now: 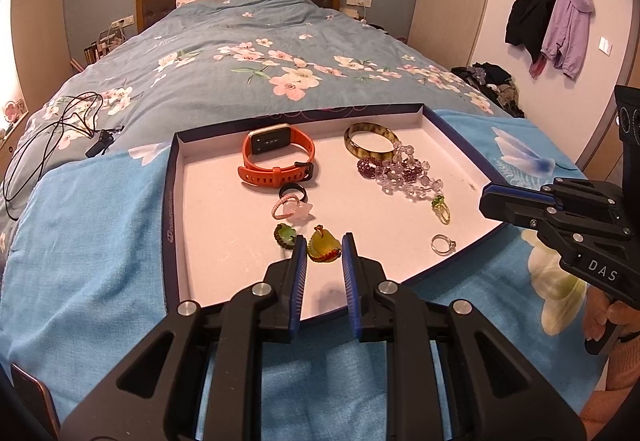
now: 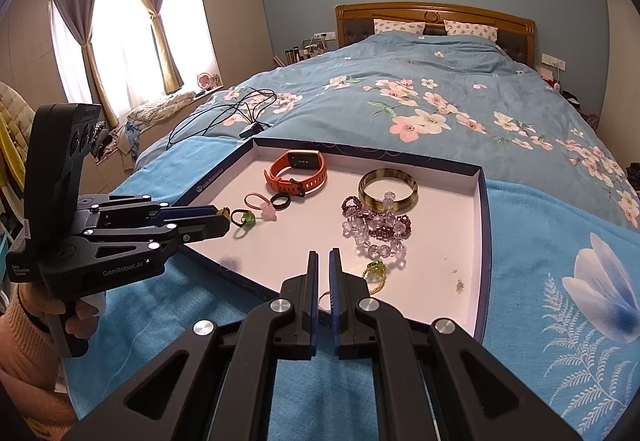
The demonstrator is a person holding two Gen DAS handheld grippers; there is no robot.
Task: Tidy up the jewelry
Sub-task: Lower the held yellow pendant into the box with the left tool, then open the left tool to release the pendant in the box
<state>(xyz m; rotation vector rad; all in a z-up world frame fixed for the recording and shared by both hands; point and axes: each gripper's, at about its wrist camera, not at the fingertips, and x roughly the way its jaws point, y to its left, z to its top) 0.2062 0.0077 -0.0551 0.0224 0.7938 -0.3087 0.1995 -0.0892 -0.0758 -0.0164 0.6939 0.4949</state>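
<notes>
Jewelry lies scattered in a shallow white tray (image 1: 176,201) on the blue bedspread (image 1: 100,241); from the left wrist, the left gripper (image 1: 324,251) pinches a yellow-green pendant (image 1: 323,247) beside an orange watch (image 1: 276,157). From the right wrist, the right gripper (image 2: 323,261) is closed and empty above a thin ring (image 2: 326,299), near the bangle (image 2: 387,189)

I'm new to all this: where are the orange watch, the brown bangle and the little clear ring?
Orange watch (image 1: 276,157): left wrist view, on its strap.
Brown bangle (image 1: 372,152): left wrist view, on its near rim.
Clear ring (image 1: 442,244): left wrist view, on its band.
</notes>
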